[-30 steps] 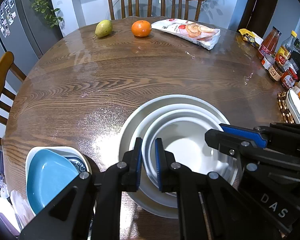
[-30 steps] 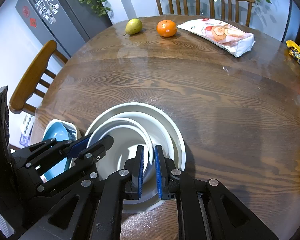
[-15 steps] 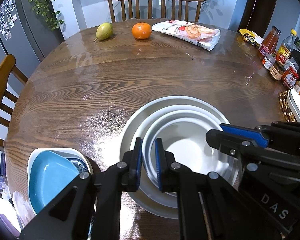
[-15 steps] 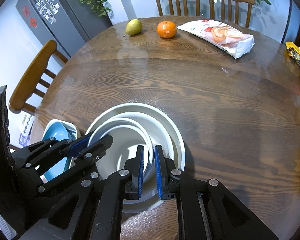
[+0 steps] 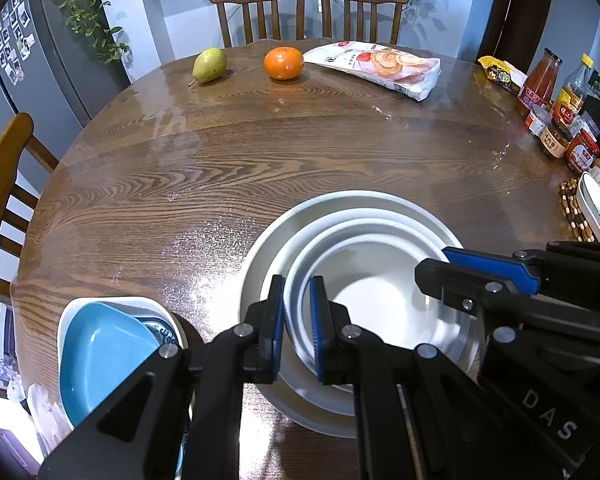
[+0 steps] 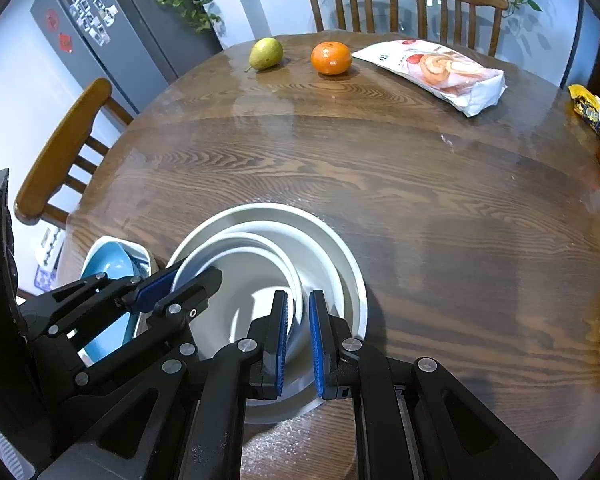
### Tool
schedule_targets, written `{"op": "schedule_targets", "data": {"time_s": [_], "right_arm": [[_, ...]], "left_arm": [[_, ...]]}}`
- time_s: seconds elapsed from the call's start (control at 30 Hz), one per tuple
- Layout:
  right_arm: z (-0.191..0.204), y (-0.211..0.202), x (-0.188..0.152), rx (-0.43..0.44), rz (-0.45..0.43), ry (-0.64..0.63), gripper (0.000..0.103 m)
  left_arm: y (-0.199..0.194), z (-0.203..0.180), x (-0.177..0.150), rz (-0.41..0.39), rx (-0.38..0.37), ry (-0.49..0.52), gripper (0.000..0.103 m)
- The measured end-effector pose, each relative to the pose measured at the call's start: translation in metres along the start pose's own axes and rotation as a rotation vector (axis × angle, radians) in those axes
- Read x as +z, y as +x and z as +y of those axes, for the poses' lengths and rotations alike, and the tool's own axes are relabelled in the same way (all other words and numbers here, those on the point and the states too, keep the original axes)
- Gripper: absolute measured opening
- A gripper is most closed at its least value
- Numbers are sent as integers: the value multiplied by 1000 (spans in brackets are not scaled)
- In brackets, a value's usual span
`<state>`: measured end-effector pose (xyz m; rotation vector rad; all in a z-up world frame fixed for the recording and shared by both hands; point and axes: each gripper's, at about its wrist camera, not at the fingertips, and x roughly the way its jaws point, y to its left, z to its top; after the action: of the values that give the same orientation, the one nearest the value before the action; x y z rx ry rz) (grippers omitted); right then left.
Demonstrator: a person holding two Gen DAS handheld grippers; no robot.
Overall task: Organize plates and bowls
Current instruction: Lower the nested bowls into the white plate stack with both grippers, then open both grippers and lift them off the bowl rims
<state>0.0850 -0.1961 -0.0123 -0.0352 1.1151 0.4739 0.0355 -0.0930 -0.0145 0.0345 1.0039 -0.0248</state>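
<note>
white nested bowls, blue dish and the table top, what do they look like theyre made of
White nested bowls: likely glazed ceramic or porcelain, judging by thick rounded rims and a smooth, softly shiny surface; melamine cannot be ruled out.
Blue dish: probably glazed ceramic too, with a glossy highlight on its inner face.
Table top: dark wood with clear grain, under a glossy clear layer, lacquer or a glass sheet; it reflects the chairs.

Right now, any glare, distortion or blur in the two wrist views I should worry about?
Left wrist view: glare patch on the table beside the white stacked dishes; fisheye bends the table edge; black vignette in the corners. Right wrist view: softer sheen mid-table, dishes cast a shadow to the right; the pear and orange look sharp.
</note>
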Motion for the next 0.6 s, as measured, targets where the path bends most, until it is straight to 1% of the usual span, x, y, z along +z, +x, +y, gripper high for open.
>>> {"op": "schedule_targets", "data": {"time_s": [0.6], "right_arm": [[-2,-1,-2,-10,-2,15,12]], "left_arm": [[-4,1,0,-11,3,-5,11]]}}
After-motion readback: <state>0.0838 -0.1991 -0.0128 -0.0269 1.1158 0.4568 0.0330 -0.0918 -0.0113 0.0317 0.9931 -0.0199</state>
